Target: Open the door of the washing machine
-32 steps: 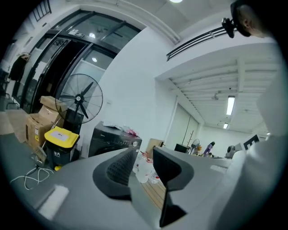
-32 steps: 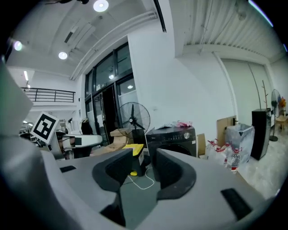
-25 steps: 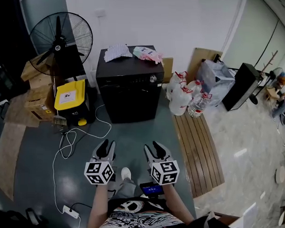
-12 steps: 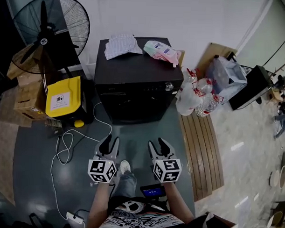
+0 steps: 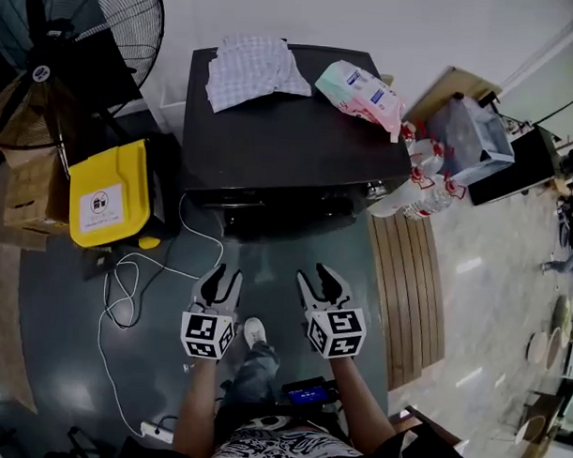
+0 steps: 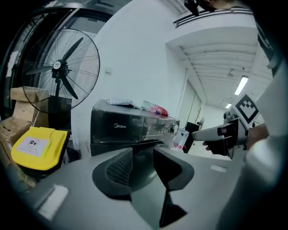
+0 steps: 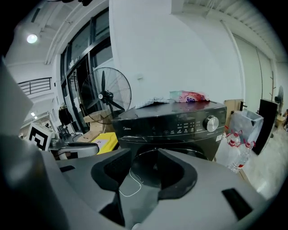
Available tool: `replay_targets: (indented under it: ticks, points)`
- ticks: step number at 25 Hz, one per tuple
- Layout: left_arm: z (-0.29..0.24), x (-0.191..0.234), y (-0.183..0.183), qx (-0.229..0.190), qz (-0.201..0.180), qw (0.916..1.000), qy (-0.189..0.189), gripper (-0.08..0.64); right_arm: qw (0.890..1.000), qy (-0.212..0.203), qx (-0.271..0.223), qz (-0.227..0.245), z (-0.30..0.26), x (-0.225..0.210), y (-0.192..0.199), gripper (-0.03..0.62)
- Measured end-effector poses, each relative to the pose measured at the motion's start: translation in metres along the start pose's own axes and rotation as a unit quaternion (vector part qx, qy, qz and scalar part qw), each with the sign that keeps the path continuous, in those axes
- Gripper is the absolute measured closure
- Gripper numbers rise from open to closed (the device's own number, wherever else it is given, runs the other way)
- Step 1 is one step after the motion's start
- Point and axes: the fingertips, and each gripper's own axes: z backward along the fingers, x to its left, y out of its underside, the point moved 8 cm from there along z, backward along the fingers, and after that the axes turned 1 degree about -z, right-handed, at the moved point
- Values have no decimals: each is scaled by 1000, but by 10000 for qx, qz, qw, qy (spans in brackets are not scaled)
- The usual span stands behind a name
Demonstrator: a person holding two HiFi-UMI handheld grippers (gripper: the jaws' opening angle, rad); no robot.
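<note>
The black front-loading washing machine [image 5: 295,130] stands against the white wall, its round door [image 7: 155,170] closed under the control panel and knob [image 7: 211,122]. Both grippers are held side by side over the grey floor, a short way in front of the machine and touching nothing. My left gripper [image 5: 223,273] is open, with nothing between its jaws [image 6: 143,152]. My right gripper [image 5: 315,274] also holds nothing; its jaws [image 7: 144,155] are apart and closing slightly. The door shows through the gap between them.
A checked cloth [image 5: 255,67] and a pink pack [image 5: 362,90] lie on the machine's top. A big fan [image 5: 49,46], cardboard boxes and a yellow case [image 5: 105,194] stand left. Water bottles [image 5: 424,186] and wooden slats [image 5: 406,293] are right. A white cable [image 5: 125,283] trails on the floor.
The person has stepped toward the washing machine, which now looks much larger and nearer. Both grippers have travelled forward and lower with the person, still side by side.
</note>
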Motion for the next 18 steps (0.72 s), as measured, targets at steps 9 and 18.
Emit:
replay_targets:
  ticks: [9,18]
  points:
    - [-57,40,29,351,7,9993,146,411,9996,-122,270,28,-54,-4,5,408]
    - [-106,61,64,632,-98,9974,332,384,9985,-191,520,-53,-84,-11,29,408]
